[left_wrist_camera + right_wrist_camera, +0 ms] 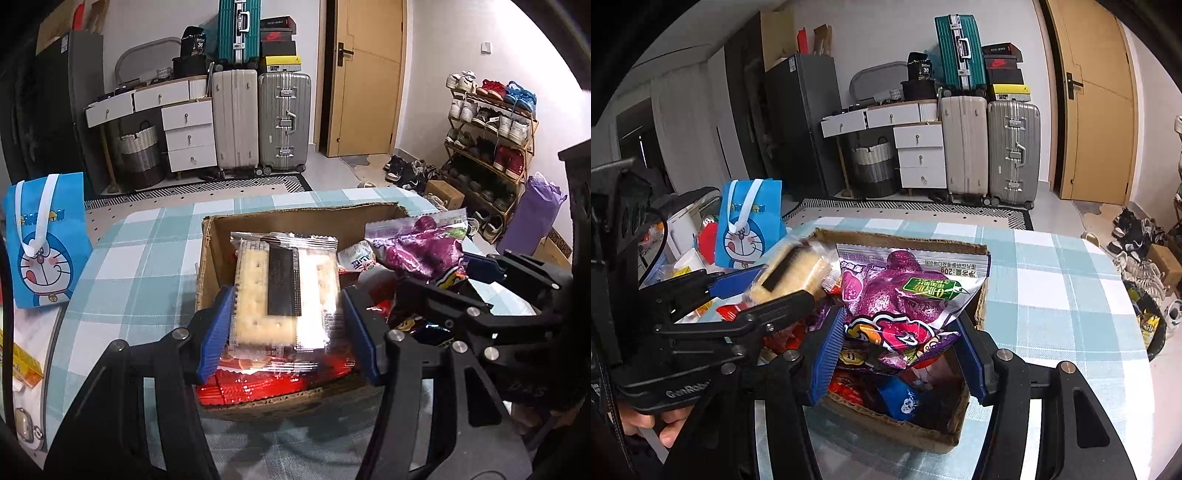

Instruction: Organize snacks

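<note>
on the far left of the counter [147, 236], a blue cartoon tote bag [46, 243] stands upright, well apart from the work. next comes the cardboard box [295, 218], open-topped and already partly filled with wrapped snacks, so it looks to be the collecting place. the left gripper [288, 321] has its fingers [218, 328] clenched on the long sides of a clear cracker packet [284, 291], held flat and tipped down over the box's left half, probably so it can be laid on the red packets beneath. just to the right, the right gripper [901, 350] grasps a purple snack bag [905, 295] by its lower end, fingers [827, 354] pinching the crumpled foil, the bag standing up over the box's right half. both snacks hang above the box and are not yet released.
</note>
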`<state>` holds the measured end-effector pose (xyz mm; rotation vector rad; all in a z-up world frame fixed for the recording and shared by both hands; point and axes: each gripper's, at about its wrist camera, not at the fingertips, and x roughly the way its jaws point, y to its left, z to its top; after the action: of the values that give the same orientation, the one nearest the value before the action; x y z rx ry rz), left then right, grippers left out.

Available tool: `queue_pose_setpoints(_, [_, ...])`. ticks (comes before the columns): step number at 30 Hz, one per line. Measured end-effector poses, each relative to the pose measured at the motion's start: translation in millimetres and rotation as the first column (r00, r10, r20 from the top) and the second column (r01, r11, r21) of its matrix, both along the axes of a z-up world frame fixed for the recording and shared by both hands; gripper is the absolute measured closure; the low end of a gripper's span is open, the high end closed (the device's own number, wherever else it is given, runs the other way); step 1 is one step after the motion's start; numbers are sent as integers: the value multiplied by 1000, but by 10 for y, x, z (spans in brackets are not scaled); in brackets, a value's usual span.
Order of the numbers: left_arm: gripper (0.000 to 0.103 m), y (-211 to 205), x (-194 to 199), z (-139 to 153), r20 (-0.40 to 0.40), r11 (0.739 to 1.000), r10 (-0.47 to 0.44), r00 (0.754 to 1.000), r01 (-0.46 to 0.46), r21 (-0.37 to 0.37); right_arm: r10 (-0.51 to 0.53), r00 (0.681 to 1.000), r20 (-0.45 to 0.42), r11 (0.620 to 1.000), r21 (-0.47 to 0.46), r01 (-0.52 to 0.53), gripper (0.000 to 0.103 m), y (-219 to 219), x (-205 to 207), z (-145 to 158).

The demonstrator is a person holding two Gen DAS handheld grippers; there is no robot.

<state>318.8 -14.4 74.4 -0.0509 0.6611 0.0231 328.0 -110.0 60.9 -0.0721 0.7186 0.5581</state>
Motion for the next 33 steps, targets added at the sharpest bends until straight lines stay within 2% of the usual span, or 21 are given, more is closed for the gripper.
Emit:
queue_pose_setpoints(7, [47, 3, 120, -125, -25, 1000, 2, 1000, -2, -2, 5, 1000, -12, 1000, 13, -5, 44, -36, 26, -75])
queue_pose_setpoints(10, [47, 42, 164, -188, -41, 1000, 13, 999, -14, -28, 12, 1000, -16, 1000, 15, -12, 44, -42, 37, -77])
queue_pose_setpoints(15, [47, 64, 112, -134, -19, 998, 16, 1000, -17, -54, 41, 999, 4, 999, 14, -41, 42, -50, -56, -25])
queue_pose_setpoints(16, [44, 77, 84, -114, -13, 998, 10, 1000, -11, -62, 41, 999, 10, 999, 13, -41, 39, -55, -81, -2])
queue_pose_setpoints(18, [30, 100, 21, -75, -6, 998, 7, 1000, -8, -68, 44, 999, 24, 999, 28, -45, 30, -104, -144, 46])
queue_pose_setpoints(19, [19, 120, -19, -54, 3, 998, 11, 1000, -10, -68, 40, 999, 29, 999, 34, -41, 25, -130, -169, 66])
queue_pose_setpoints(23, [16, 236, -216, 10, 24, 996, 19, 1000, -17, -92, 23, 1000, 17, 995, 93, -25, 4, -323, -263, 130])
queue_pose_setpoints(24, [14, 266, -281, 21, 35, 994, 22, 999, -19, -104, 21, 1000, 16, 995, 101, -23, 3, -362, -283, 135])
queue_pose_setpoints(25, [5, 291, -348, 37, 47, 994, 29, 998, -24, -110, 16, 1000, 19, 994, 108, -18, 1, -404, -315, 144])
queue_pose_setpoints(26, [1, 306, -416, 57, 57, 994, 37, 998, -31, -108, 15, 1000, 22, 993, 118, -17, 1, -451, -360, 152])
queue_pose_setpoints(33, [1, 242, -855, 126, 112, 996, 36, 993, -27, -81, 31, 998, 56, 984, 171, -40, 1, -613, -652, 161])
